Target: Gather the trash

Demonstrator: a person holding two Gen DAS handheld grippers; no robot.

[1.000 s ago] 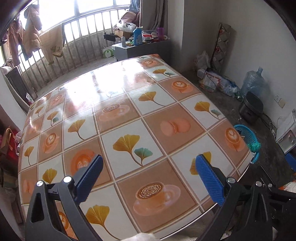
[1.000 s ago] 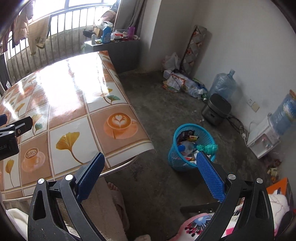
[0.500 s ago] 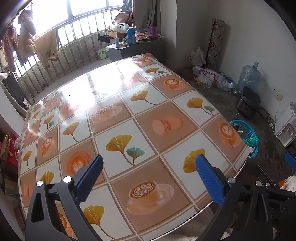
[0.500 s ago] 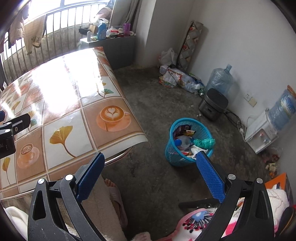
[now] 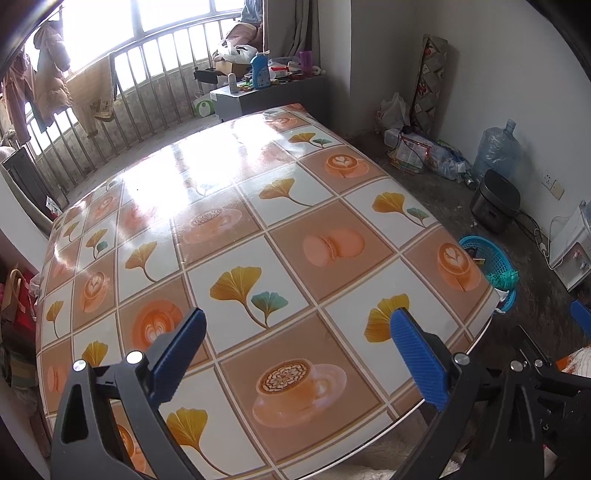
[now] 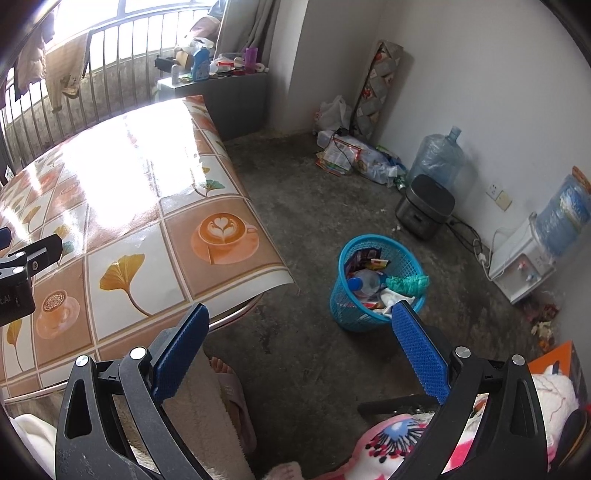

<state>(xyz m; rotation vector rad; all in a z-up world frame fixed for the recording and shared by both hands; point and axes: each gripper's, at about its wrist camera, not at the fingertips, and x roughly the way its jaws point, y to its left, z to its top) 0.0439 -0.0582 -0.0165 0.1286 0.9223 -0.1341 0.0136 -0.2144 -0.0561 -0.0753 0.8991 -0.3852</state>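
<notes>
1. A counter [image 5: 236,206] with a glossy cloth of ginkgo leaves and coffee cups lies below and ahead of the jaws.
2. Far ahead, a barred window [image 5: 155,55] throws glare on it.
3. Right of the jaws, bare concrete floor [image 6: 306,206] meets white walls [image 6: 480,74].
4. A grey cabinet [image 6: 229,96] stands by the curtain [image 5: 295,26].

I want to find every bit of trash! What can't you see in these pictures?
- Bottom of the blue basket: right wrist view, buried under its own trash.
- Most of the basket: left wrist view, behind the table edge.
- Floor under the table: both views, tabletop covers it.
</notes>
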